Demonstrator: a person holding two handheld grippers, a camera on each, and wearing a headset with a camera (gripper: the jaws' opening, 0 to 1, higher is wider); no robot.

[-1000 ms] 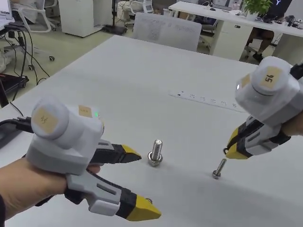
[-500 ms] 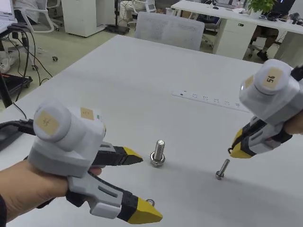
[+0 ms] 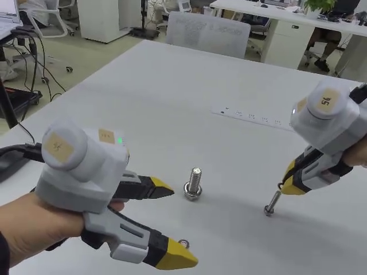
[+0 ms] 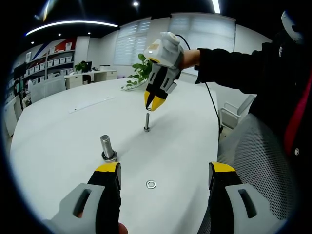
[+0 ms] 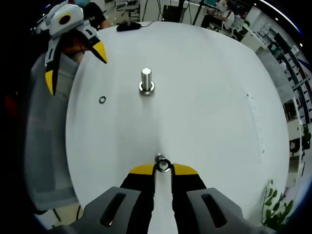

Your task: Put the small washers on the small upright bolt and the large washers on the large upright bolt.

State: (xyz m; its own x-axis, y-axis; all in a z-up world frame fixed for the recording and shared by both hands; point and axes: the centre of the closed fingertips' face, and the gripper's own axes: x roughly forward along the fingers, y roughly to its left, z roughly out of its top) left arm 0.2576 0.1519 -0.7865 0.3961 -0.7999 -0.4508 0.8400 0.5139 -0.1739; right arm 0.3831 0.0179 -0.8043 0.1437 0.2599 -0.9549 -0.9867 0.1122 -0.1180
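One small washer [image 5: 163, 165] sits pinched in your right gripper [image 5: 163, 168], just over the small bolt [image 3: 271, 203]. Your left gripper [image 4: 165, 168] gapes wide by a loose washer [image 4: 151, 184] lying near the large bolt [image 4: 107, 147].

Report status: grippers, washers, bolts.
Right gripper shut on small washer, just above small bolt. Left gripper open, loose washer lying by its jaws. Large bolt upright. Nothing blocks either bolt.

At the right of the frame, the right gripper [image 3: 283, 187] has come down, bringing its small washer [image 5: 163, 166] onto the small bolt's [image 3: 271, 204] tip.
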